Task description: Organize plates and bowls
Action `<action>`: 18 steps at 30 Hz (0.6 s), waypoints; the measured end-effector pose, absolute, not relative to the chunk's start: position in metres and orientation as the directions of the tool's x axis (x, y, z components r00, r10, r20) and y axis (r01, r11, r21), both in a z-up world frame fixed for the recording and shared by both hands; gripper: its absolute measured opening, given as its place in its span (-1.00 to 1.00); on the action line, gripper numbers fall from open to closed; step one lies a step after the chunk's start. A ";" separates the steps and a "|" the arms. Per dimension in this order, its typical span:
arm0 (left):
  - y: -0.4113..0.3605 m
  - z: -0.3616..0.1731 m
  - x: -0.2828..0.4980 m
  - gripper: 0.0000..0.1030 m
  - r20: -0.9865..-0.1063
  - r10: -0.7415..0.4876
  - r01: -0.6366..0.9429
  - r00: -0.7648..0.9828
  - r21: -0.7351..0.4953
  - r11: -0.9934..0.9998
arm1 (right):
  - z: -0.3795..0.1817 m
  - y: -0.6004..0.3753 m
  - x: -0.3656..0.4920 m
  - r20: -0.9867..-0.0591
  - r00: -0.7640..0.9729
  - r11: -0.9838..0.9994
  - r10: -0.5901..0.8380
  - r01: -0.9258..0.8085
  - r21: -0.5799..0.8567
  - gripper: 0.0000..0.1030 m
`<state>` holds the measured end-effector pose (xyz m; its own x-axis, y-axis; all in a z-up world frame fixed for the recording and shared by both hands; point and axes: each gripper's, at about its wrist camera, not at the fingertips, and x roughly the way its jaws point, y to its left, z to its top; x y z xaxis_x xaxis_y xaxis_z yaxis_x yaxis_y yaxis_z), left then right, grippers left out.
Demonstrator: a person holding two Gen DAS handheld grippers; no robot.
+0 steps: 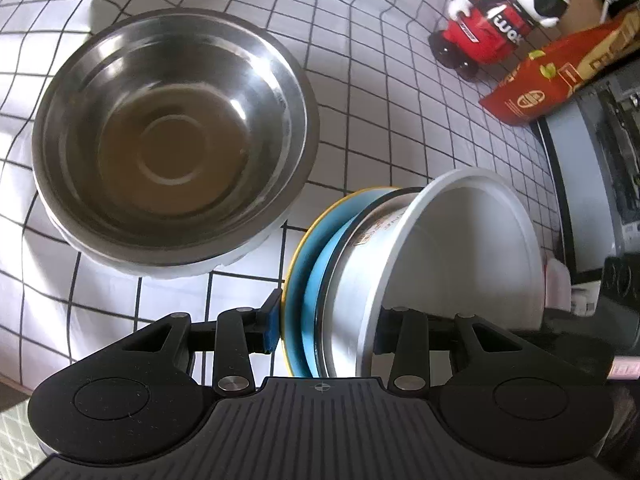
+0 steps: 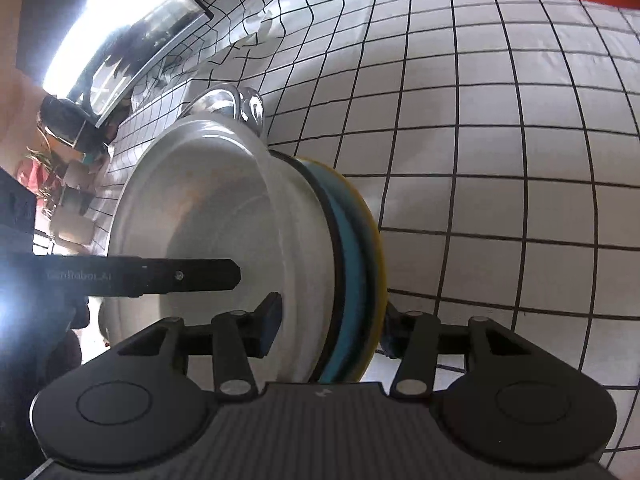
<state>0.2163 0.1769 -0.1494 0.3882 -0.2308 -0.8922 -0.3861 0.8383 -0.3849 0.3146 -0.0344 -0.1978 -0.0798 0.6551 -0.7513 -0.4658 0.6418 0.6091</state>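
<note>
My left gripper [image 1: 326, 322] clamps a stack turned on edge: a white bowl [image 1: 472, 248] nested against a blue plate [image 1: 316, 280] with a yellow rim, one pad on the plate's back, the other inside the bowl. My right gripper [image 2: 332, 320] closes on the same stack [image 2: 224, 240] from the opposite side, pads pressing bowl and plate. The stack hangs above the grid-patterned counter [image 1: 380, 120]. Near it, a steel bowl [image 1: 172, 140] rests upright on the counter, with a red bottle [image 1: 488, 24] and a red packet [image 1: 540, 80] toward the far edge.
</note>
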 end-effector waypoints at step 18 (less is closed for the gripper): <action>0.160 -0.147 0.220 -0.08 -0.908 -0.162 -0.287 0.386 -0.285 0.915 | -0.206 -0.030 0.320 -0.739 -0.174 0.617 0.651 -0.447 0.648 0.01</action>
<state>0.2198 0.1603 -0.1471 0.3860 -0.1619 -0.9082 -0.2865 0.9148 -0.2848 0.3200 -0.0303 -0.2059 -0.1742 0.6506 -0.7392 -0.4472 0.6165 0.6480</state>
